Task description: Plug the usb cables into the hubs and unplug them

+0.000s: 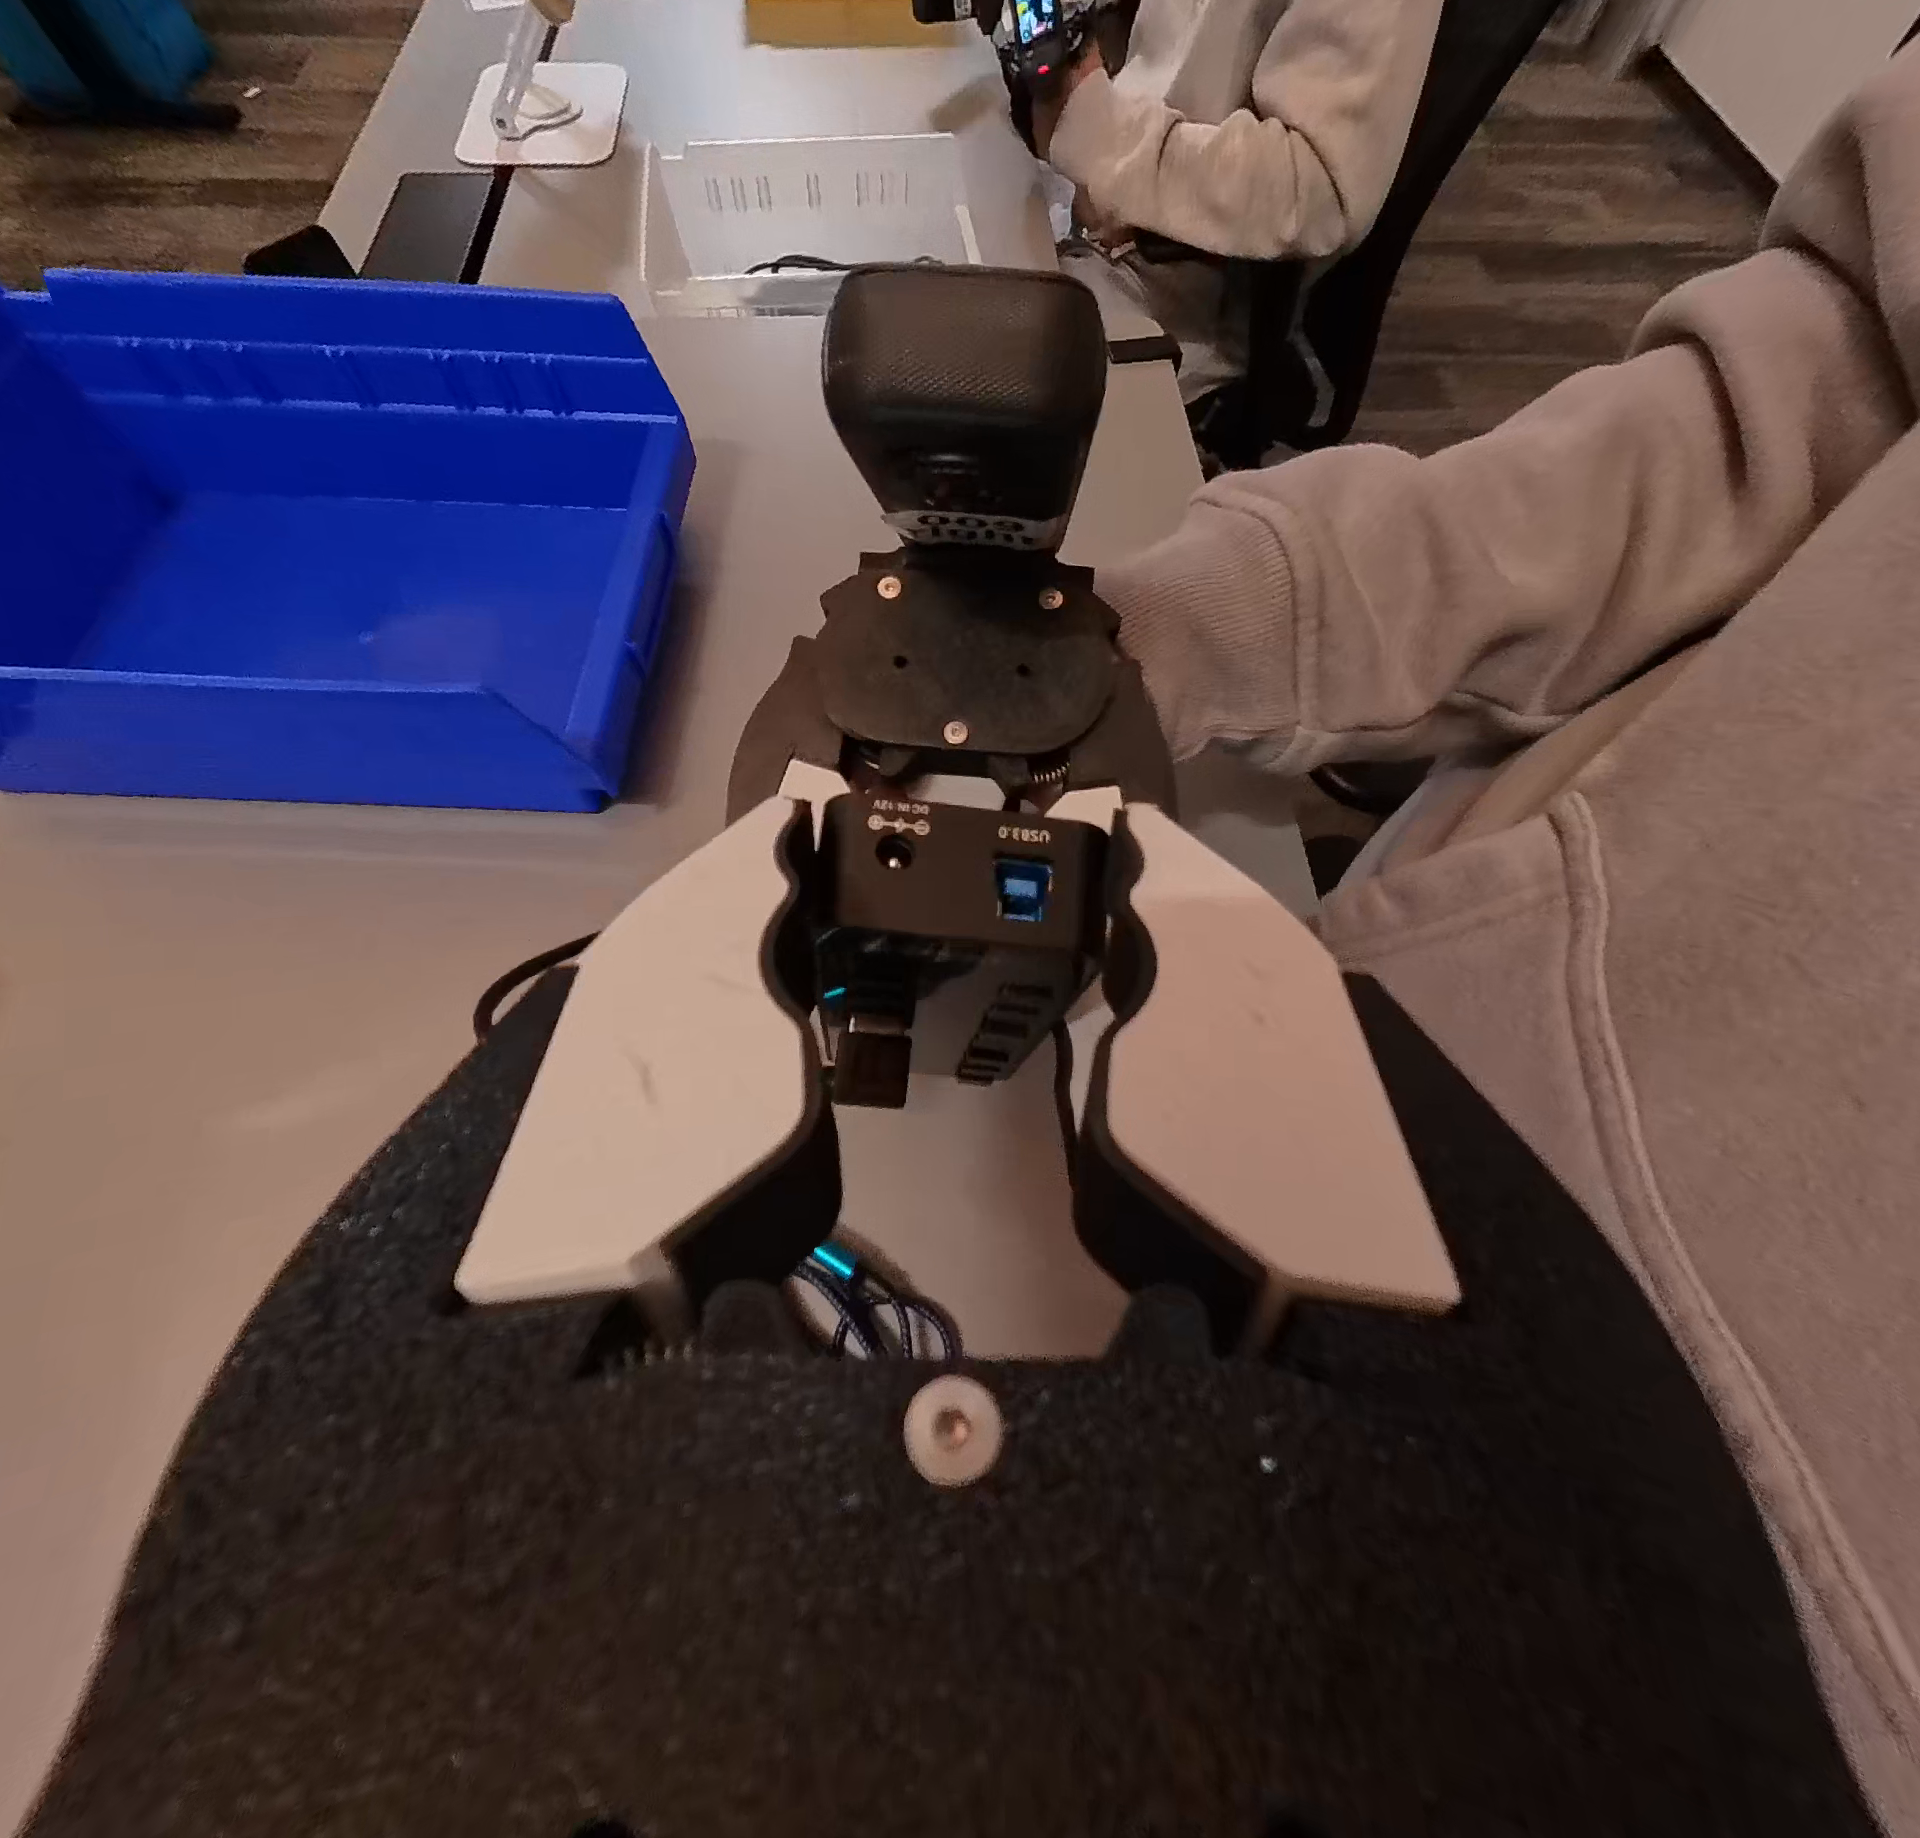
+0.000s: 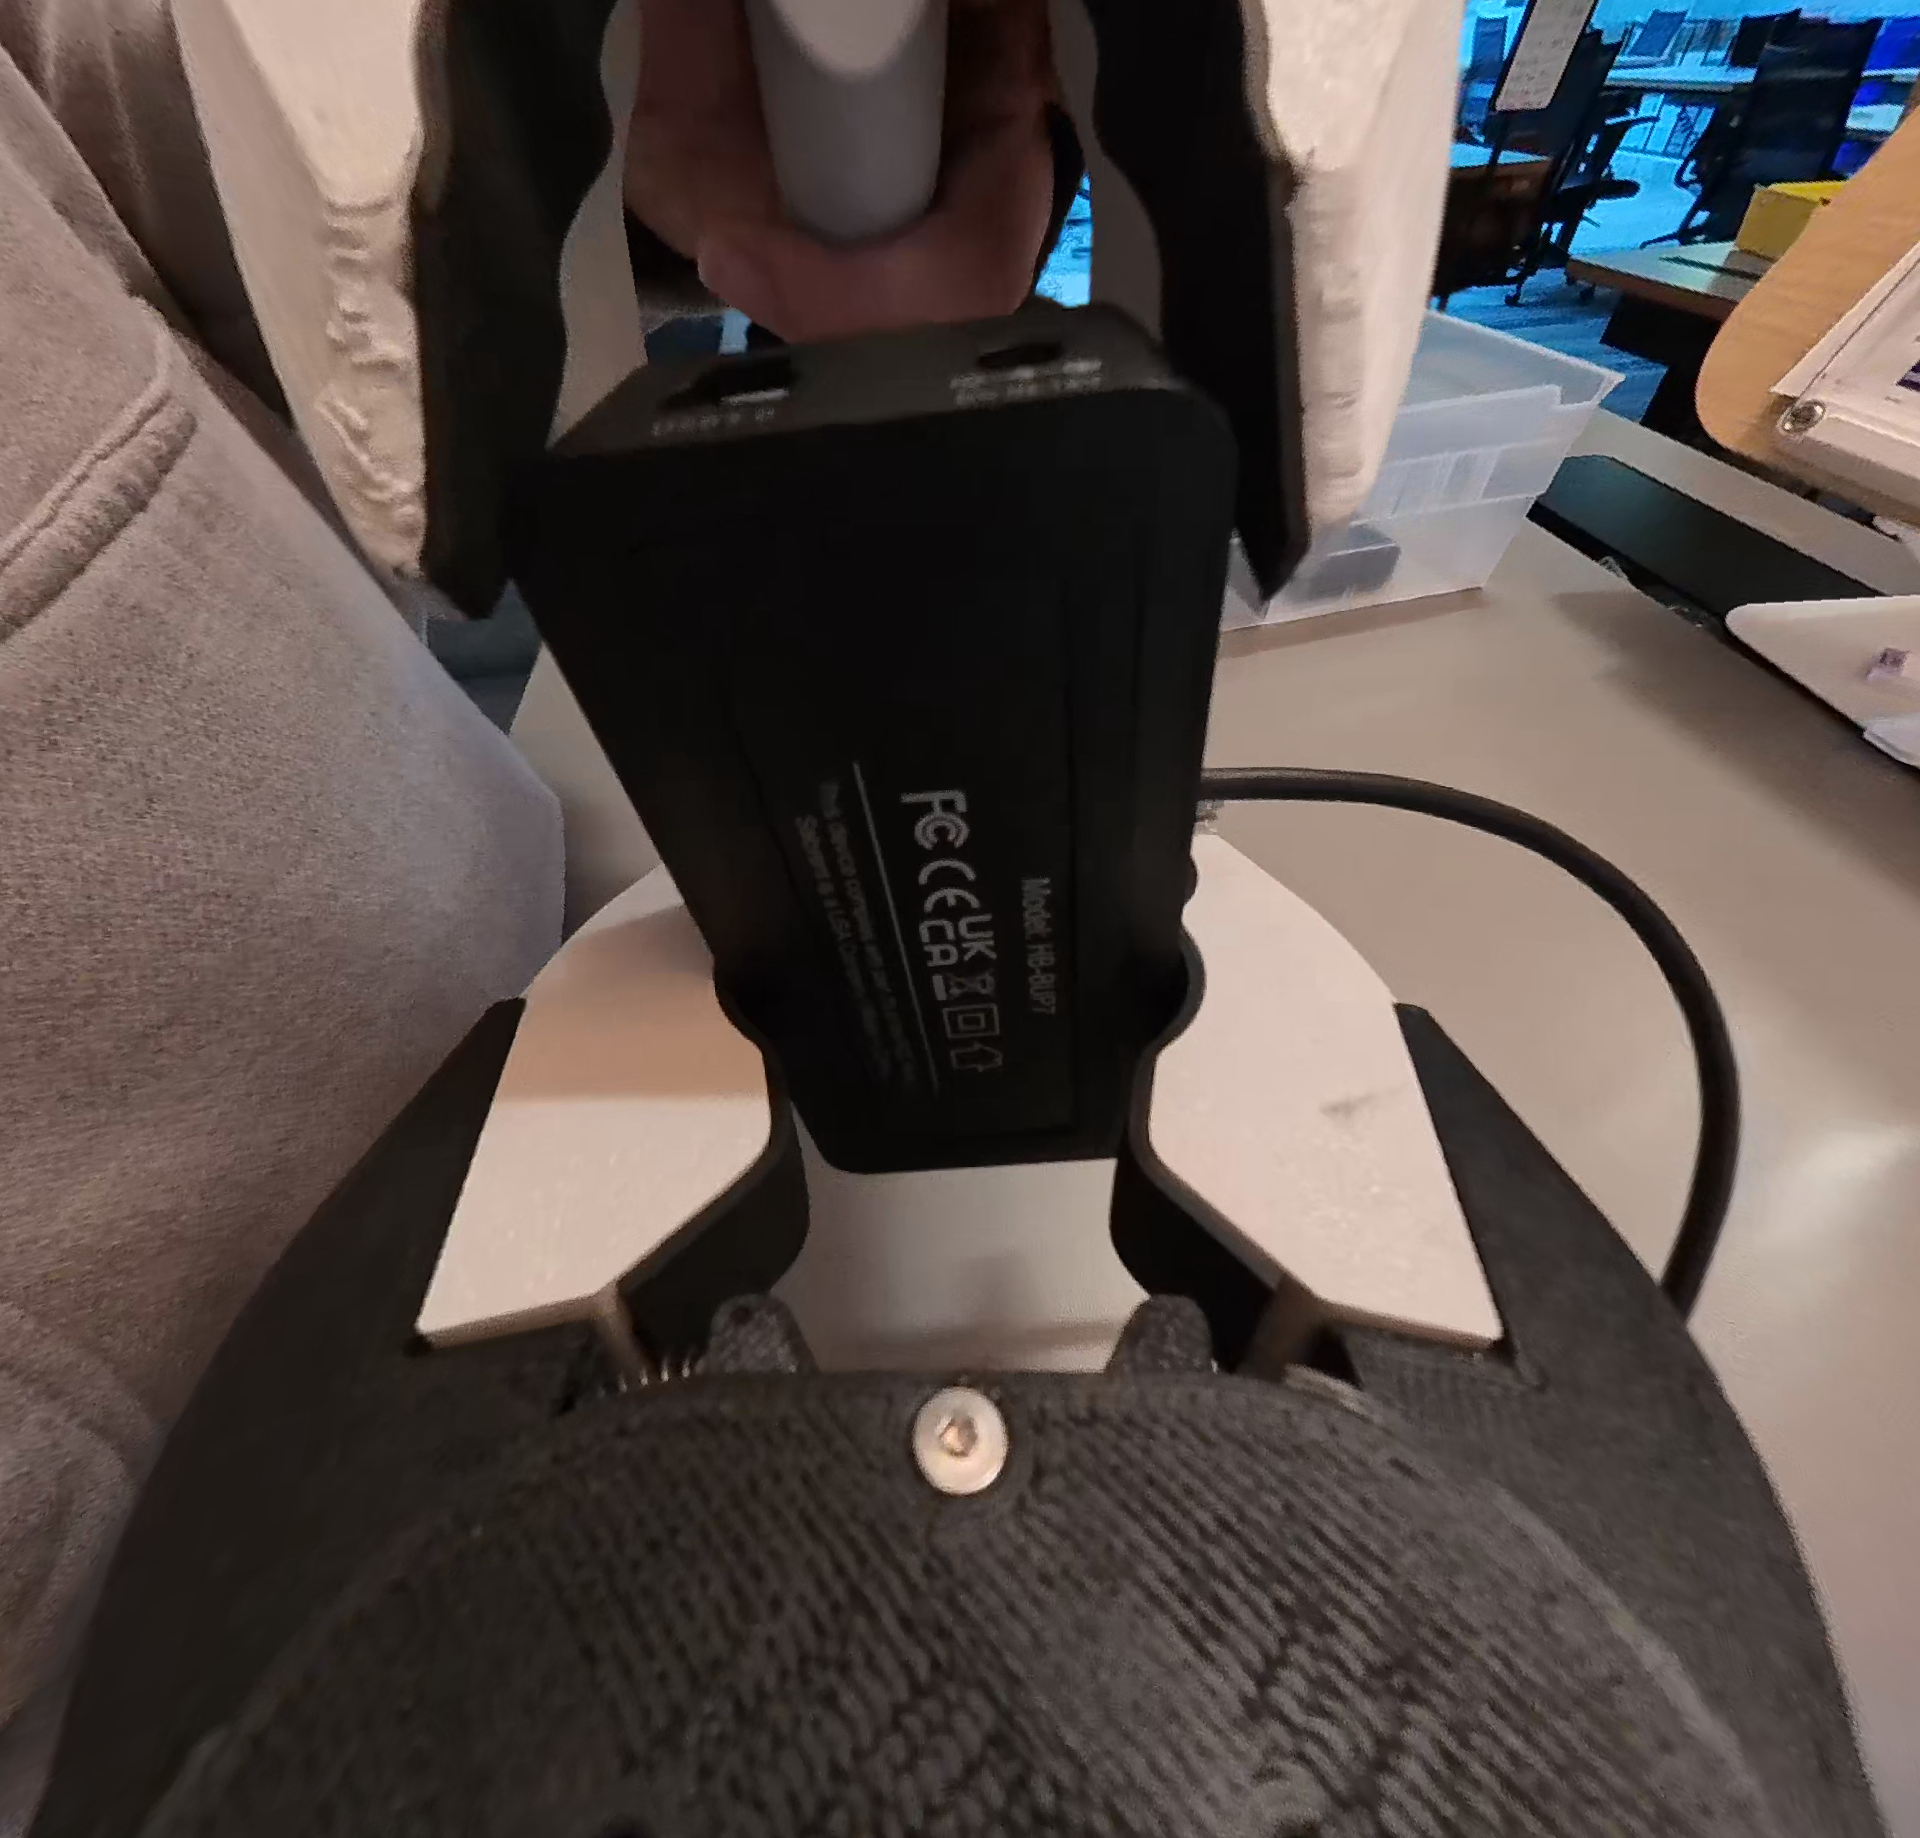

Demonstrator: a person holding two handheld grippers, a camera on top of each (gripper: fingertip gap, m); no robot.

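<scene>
A black USB hub (image 1: 956, 874) is held in the air between both grippers, which face each other. My right gripper (image 2: 951, 905) is shut on the hub's near end (image 2: 883, 645). My left gripper (image 1: 961, 822) clasps the opposite end, the one with the blue port and round socket; its fingers also show in the right wrist view (image 2: 468, 386). A black USB plug (image 1: 871, 1061) sits in a port on the hub's lower face. A blue braided cable (image 1: 883, 1315) lies on the table under my left gripper. The right gripper (image 1: 956, 786) shows behind the hub, with its camera on top.
An empty blue bin (image 1: 312, 562) stands on the grey table (image 1: 208, 957) at the left. A clear plastic box (image 1: 810, 209) sits behind. A black cable (image 2: 1610, 874) loops on the table. A grey sleeve (image 1: 1455, 593) fills the right. Another person (image 1: 1247, 126) sits at the back.
</scene>
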